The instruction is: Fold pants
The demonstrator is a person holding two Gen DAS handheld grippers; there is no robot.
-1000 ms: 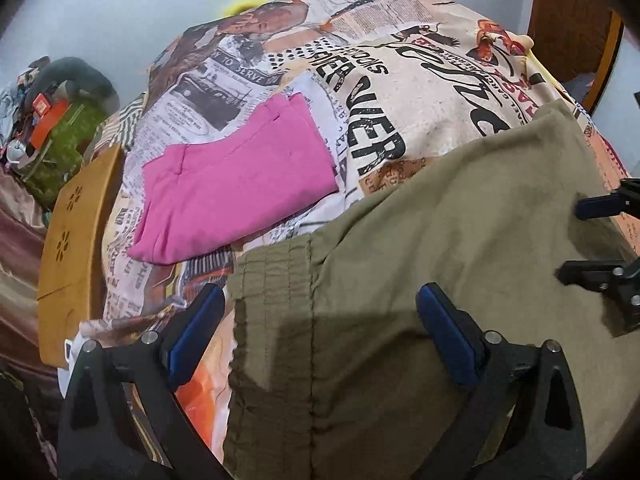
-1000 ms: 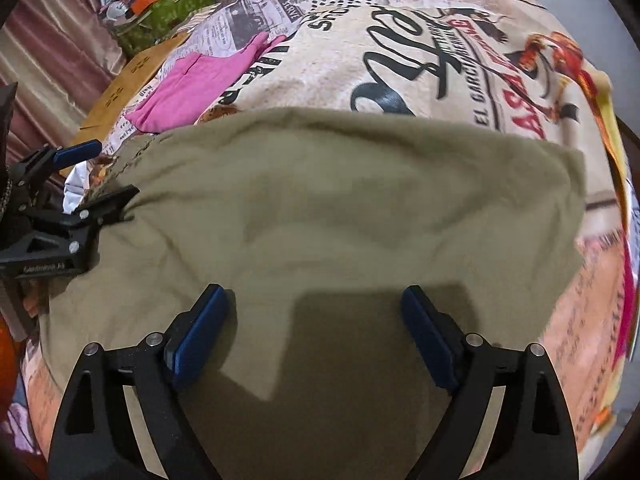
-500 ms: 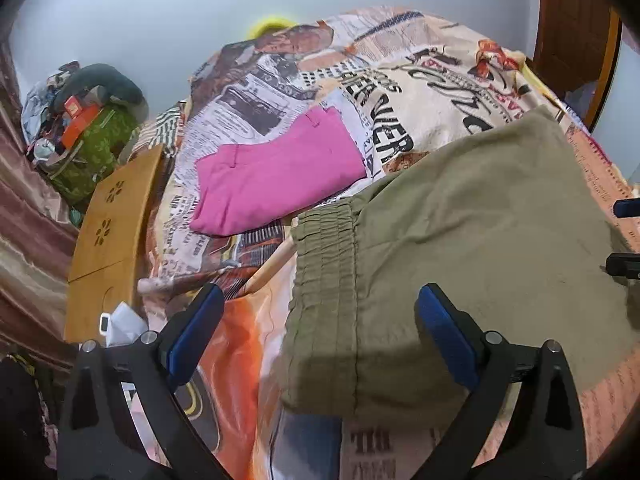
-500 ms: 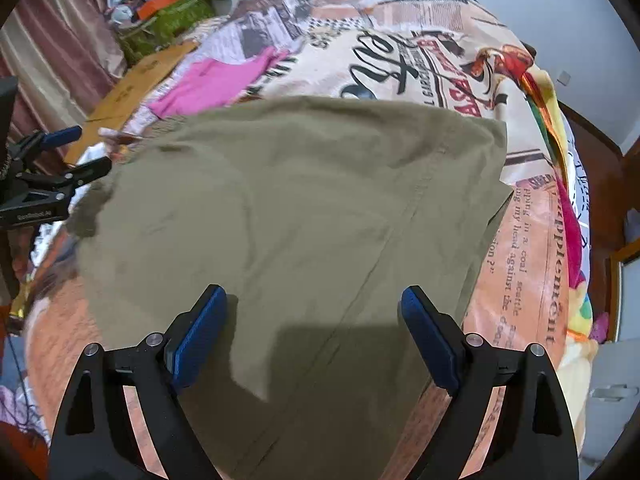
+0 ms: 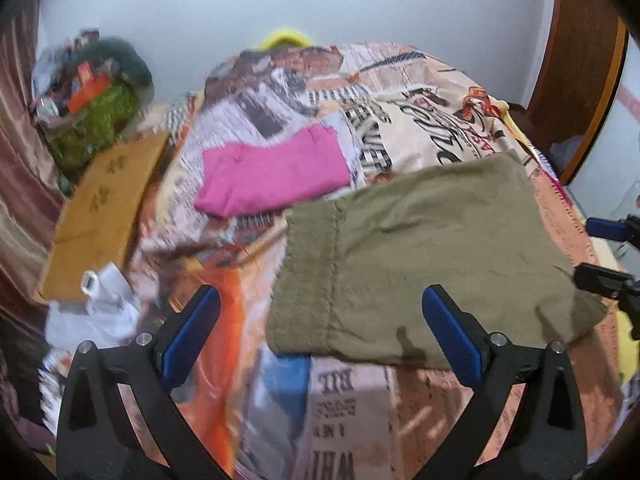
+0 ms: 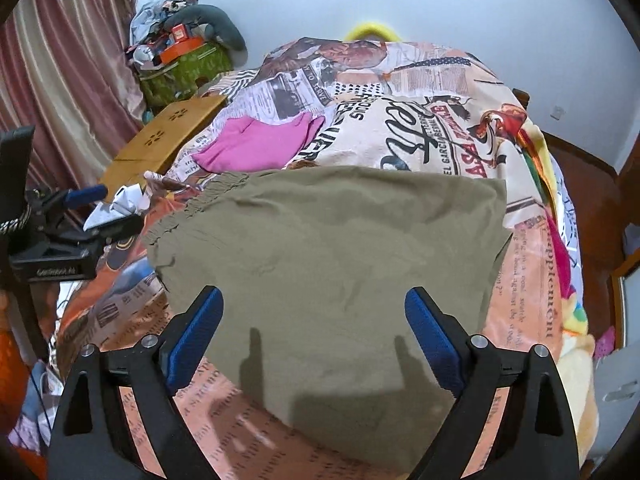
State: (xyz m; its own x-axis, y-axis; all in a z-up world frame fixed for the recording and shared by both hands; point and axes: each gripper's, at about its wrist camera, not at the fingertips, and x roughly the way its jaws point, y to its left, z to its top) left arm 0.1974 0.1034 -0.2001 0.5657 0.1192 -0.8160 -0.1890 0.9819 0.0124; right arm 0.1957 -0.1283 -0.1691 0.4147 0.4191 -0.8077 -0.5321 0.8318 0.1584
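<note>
Left gripper (image 5: 320,328), seen from its own wrist camera: jaws spread wide, nothing between them, poised above the near left corner of the olive pants (image 5: 432,264). Right gripper (image 6: 312,328): jaws also wide and holding nothing, above the near edge of the same pants.

The pants lie folded into a compact flat rectangle near the front edge of the bed (image 6: 440,92), on a newspaper-print cover. The elastic waistband (image 5: 312,276) forms the left end, and the long axis runs left to right across the bed. Behind them, toward the far left, lies a folded pink garment (image 5: 276,172).

Judging by this, the fold looks made and released. Any next move would be a further fold, waistband end over the other, or smoothing.
</note>
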